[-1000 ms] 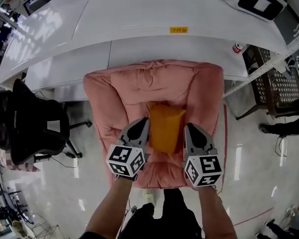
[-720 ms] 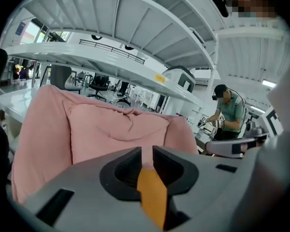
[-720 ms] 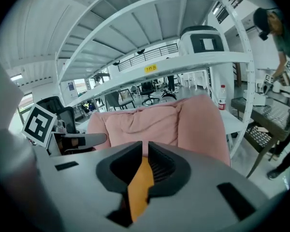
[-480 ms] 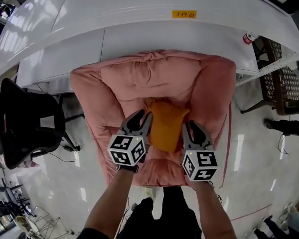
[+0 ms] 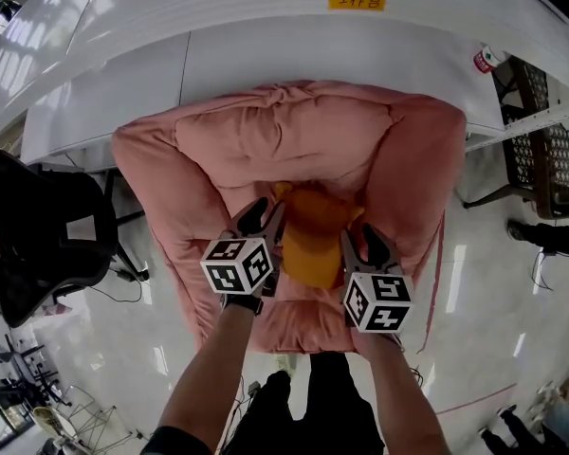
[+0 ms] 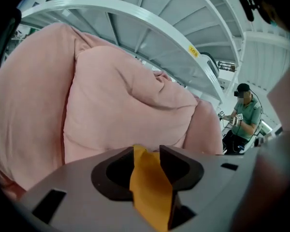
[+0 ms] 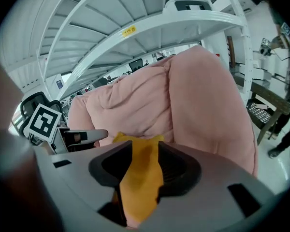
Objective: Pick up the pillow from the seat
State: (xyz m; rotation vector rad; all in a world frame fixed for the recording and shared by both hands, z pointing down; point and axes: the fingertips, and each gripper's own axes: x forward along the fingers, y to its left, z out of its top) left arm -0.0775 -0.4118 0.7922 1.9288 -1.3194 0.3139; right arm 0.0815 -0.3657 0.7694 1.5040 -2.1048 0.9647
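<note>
Orange pillow: lies on pink seat, its edges between both claws.
Left claw, right claw: jaws just been opening, now parted, fabric between them.
Yellow label on white worktop: writing illegible.
Left gripper view only: person in green.
Right gripper view only: left claw's marker cube.

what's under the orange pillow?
The pink armchair's seat cushion, which shows around the orange pillow. The patch directly beneath is covered, so anything lying there can't be seen.
</note>
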